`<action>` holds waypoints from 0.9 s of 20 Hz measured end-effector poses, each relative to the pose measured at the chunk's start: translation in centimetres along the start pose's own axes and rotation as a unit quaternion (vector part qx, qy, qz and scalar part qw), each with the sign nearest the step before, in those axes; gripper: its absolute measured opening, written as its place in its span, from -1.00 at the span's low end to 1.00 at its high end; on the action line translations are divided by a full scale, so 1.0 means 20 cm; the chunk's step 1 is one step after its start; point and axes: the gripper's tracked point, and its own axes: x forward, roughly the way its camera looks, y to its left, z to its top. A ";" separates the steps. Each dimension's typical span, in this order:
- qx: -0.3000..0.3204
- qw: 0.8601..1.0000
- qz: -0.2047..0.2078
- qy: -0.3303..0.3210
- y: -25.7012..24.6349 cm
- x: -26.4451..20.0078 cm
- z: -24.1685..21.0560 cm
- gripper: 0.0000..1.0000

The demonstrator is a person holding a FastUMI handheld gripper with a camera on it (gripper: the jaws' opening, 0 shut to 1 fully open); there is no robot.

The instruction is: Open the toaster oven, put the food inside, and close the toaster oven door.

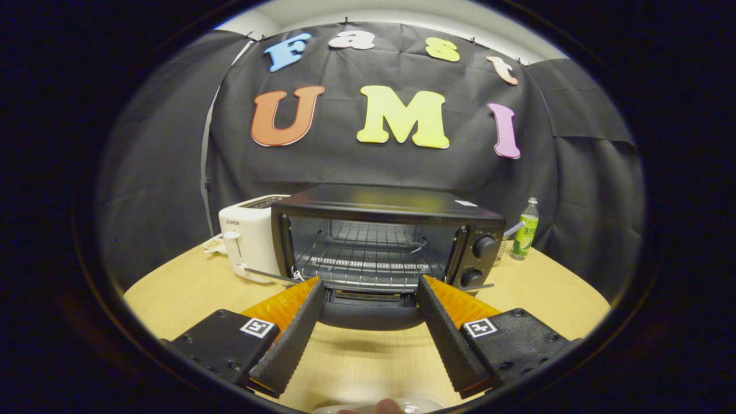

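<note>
Gripper (368, 284) spread wide, holding nothing, toaster oven (385, 241) just ahead, door (368, 313) dropped open between fingertips, wire rack (362, 253) inside

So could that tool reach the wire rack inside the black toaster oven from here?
Probably yes. The black toaster oven's door hangs open between the tool's spread fingers, and the metal wire rack lies straight ahead with nothing on it or in front of it.

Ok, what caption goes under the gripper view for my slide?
Open tongs face the open oven, its rack bare.
</note>
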 end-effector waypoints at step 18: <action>0.040 0.997 0.027 0.057 -0.10 -0.52 -0.14 1.00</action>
